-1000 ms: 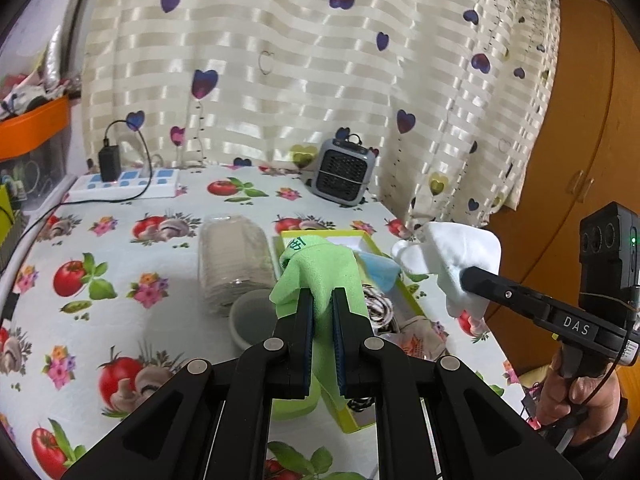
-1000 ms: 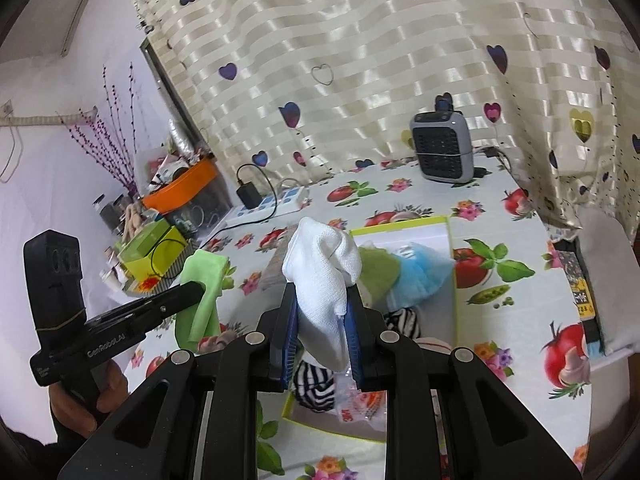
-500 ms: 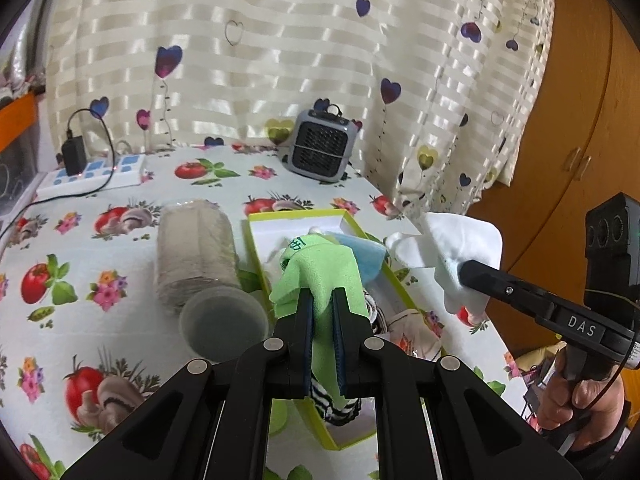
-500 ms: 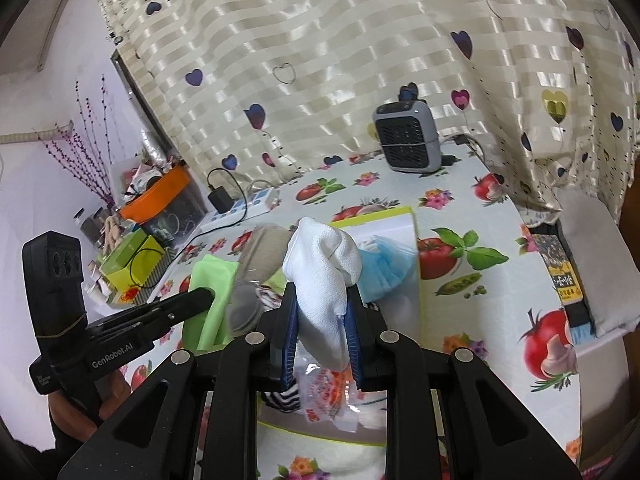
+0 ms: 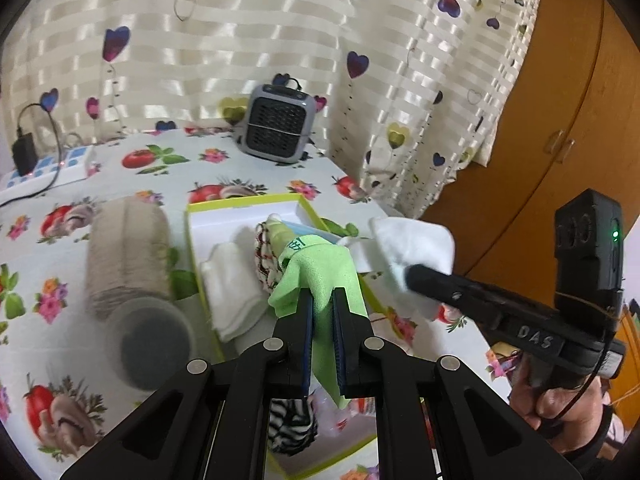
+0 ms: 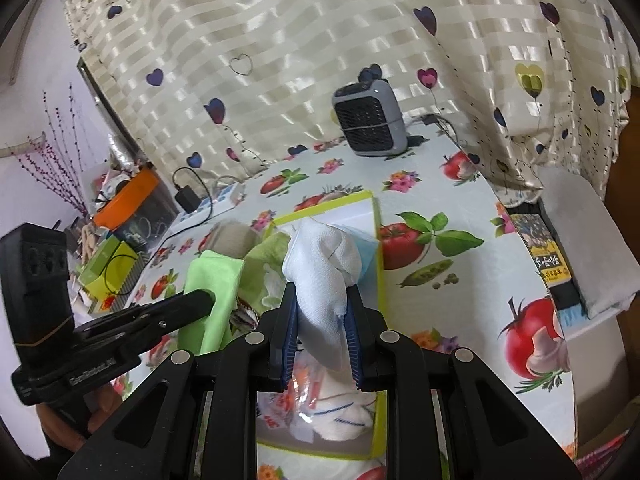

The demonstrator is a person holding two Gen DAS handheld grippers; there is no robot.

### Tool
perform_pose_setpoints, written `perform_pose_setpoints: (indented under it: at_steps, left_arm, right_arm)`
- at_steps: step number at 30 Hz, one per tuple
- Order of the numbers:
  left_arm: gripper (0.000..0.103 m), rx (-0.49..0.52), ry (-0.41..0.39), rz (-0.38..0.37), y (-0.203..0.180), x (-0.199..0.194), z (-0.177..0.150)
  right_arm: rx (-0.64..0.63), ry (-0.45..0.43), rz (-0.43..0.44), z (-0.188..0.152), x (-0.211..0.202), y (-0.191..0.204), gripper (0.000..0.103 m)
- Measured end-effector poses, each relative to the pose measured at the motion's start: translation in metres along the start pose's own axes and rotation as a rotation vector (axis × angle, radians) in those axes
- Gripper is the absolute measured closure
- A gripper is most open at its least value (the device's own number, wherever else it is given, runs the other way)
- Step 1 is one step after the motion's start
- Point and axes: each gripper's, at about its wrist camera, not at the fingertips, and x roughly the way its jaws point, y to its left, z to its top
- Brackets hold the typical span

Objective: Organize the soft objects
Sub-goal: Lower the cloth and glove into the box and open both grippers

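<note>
Cloth is what you carry in both hands, and it behaves like cloth: light, limp, nothing to break, but free ends droop and drag. Your left tongs (image 5: 322, 312) are pressed together on a green cloth (image 5: 320, 268), pinched near its middle so one end stands up at twelve o'clock and the tail hangs at six. Your right tongs (image 6: 322, 312) pinch a bunched white cloth (image 6: 320, 276) the same way, thicker, so the jaws stand further apart. Both hang over the yellow-green box (image 5: 192, 240) on the counter (image 5: 48, 240), which already holds a folded white towel (image 5: 232, 292) and a zebra-striped piece (image 5: 290, 428). A pinch on a fold should hold better than one on a single edge; expect the tails to snag the box rim when lowered.
</note>
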Motion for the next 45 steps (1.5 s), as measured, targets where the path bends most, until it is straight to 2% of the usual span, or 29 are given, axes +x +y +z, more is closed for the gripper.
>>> perform_pose_setpoints:
  at_steps: [4, 7, 14, 24, 30, 34, 45]
  left_arm:
    - [0.094, -0.006, 0.028, -0.022, -0.002, 0.011, 0.004]
    - [0.094, 0.005, 0.018, -0.033, -0.004, 0.006, 0.004]
    - [0.094, -0.029, -0.030, -0.001, 0.011, -0.013, 0.012]
    - [0.094, -0.035, -0.015, 0.003, 0.015, -0.004, 0.014]
    - [0.094, -0.039, -0.017, 0.007, 0.017, -0.004, 0.015]
    - [0.094, -0.031, -0.022, -0.001, 0.016, -0.005, 0.015]
    - [0.094, 0.019, -0.003, -0.045, -0.015, -0.002, 0.007]
  right_arm:
    - [0.013, 0.010, -0.011, 0.001, 0.009, -0.005, 0.081]
    - [0.021, 0.014, -0.017, 0.001, 0.015, -0.008, 0.080]
    - [0.019, 0.029, -0.035, 0.003, 0.029, -0.009, 0.080]
    - [-0.030, 0.092, -0.075, 0.003, 0.069, -0.001, 0.080]
    - [-0.048, 0.132, -0.107, 0.005, 0.090, -0.003, 0.074]
    - [-0.059, 0.100, -0.105, 0.003, 0.078, -0.001, 0.060]
    - [-0.032, 0.025, -0.095, -0.003, 0.029, -0.010, 0.060]
